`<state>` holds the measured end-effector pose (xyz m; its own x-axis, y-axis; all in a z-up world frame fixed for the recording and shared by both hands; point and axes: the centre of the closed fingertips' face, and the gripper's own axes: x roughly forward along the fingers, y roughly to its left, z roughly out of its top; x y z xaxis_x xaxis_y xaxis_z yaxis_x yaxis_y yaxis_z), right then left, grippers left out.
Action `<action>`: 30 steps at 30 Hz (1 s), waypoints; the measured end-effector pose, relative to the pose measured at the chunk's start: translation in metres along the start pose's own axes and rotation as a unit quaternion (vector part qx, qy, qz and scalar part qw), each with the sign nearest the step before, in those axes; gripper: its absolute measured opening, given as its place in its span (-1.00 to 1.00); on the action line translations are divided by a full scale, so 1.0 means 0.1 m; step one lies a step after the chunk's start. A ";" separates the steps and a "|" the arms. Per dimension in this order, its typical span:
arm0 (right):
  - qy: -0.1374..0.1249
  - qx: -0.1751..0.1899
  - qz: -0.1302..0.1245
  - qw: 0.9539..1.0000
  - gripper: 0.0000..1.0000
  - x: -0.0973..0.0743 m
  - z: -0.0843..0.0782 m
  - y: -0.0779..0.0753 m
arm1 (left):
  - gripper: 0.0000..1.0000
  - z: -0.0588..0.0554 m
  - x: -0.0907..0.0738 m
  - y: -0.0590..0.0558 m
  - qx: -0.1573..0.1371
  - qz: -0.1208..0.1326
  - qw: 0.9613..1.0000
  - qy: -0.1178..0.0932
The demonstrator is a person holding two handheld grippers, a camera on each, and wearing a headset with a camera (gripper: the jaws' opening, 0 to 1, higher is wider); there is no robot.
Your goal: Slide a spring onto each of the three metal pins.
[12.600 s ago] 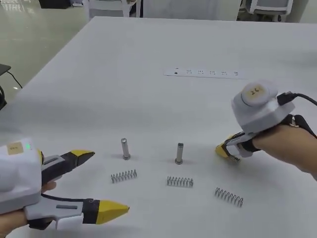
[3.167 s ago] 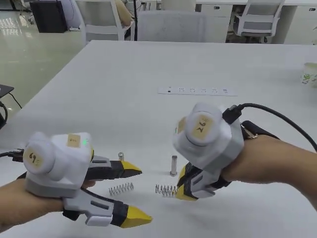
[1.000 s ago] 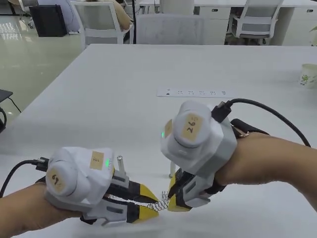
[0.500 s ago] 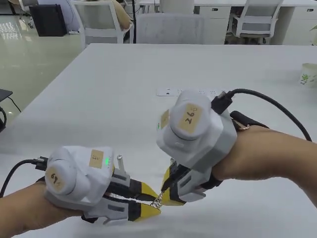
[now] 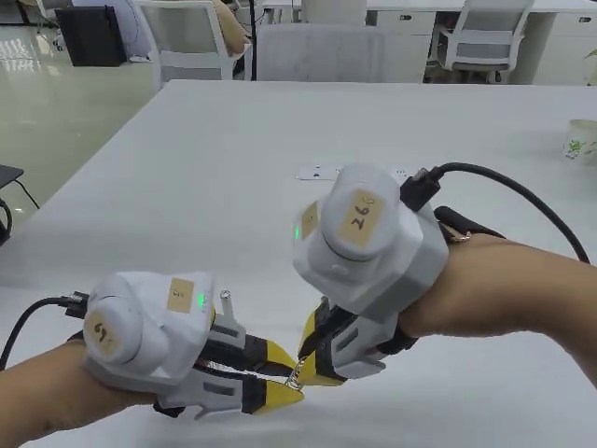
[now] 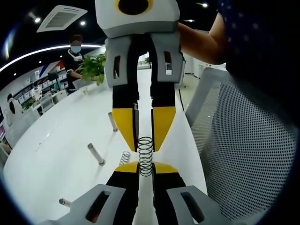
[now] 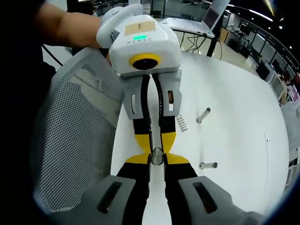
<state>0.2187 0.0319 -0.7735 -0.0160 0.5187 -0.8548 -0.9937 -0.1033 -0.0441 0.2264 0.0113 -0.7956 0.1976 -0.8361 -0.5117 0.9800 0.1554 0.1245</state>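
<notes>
A small steel spring [image 5: 296,379] hangs above the table between my two grippers, which meet tip to tip. My left gripper [image 5: 284,378] comes from the lower left and my right gripper [image 5: 310,369] from the right. In the left gripper view the spring [image 6: 146,154] runs from my own shut jaws into the right gripper's yellow tips. In the right gripper view it sits end-on [image 7: 157,156] between my own tips. Three metal pins stand on the white table [image 6: 96,154], [image 6: 112,121], [image 6: 65,202]. One pin [image 5: 225,299] shows behind the left gripper.
A loose spring [image 6: 124,158] lies on the table near the pins, also in the right gripper view [image 7: 181,123]. A white power strip [image 5: 315,173] lies further back and a paper cup [image 5: 580,140] stands at the right edge. Chairs stand beyond the table.
The two grippers have drawn closer together, tips now nearly touching, with the spring shorter between them. The right gripper has tilted slightly; the pins have not moved.
</notes>
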 end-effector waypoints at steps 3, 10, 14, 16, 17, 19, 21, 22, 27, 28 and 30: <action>-0.001 0.001 0.000 1.000 -0.80 0.01 0.00 -0.01 | -0.96 0.00 0.00 0.00 -0.001 -0.001 1.000 -0.001; 0.000 0.006 0.004 1.000 -0.79 0.06 -0.04 0.00 | -0.96 0.03 -0.01 0.00 -0.006 0.000 1.000 -0.011; -0.003 0.011 0.007 1.000 -0.80 0.07 -0.05 0.01 | -0.96 0.04 -0.01 0.01 -0.008 0.001 1.000 -0.015; -0.001 0.010 0.004 1.000 -0.80 0.08 -0.06 0.00 | -0.96 0.06 -0.01 0.02 -0.011 0.002 1.000 -0.020; -0.002 0.011 0.004 1.000 -0.80 0.08 -0.06 0.00 | -0.96 0.07 -0.01 0.01 -0.014 0.001 1.000 -0.022; -0.004 0.013 0.004 1.000 -0.81 0.08 -0.06 0.00 | -0.96 0.07 -0.01 0.01 -0.013 0.001 1.000 -0.021; -0.004 0.013 0.004 1.000 -0.82 0.08 -0.06 0.00 | -0.96 0.07 0.00 0.01 -0.016 -0.001 1.000 -0.021; -0.004 0.014 0.004 1.000 -0.82 0.08 -0.06 0.00 | -0.96 0.07 0.00 0.01 -0.017 0.000 1.000 -0.022; -0.005 0.013 0.002 1.000 -0.82 0.07 -0.05 -0.01 | -0.96 0.10 -0.02 0.01 -0.043 0.001 0.999 -0.030; -0.005 0.013 0.002 1.000 -0.82 0.07 -0.05 -0.01 | -0.96 0.09 -0.02 0.02 -0.044 0.001 0.999 -0.030; -0.005 0.013 0.002 1.000 -0.83 0.06 -0.04 -0.02 | -0.96 0.10 -0.02 0.02 -0.044 0.002 0.999 -0.032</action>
<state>0.2207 0.0318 -0.7810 -0.0208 0.5271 -0.8495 -0.9962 -0.0830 -0.0271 0.2277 0.0081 -0.7859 0.2018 -0.8672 -0.4552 0.9782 0.2016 0.0497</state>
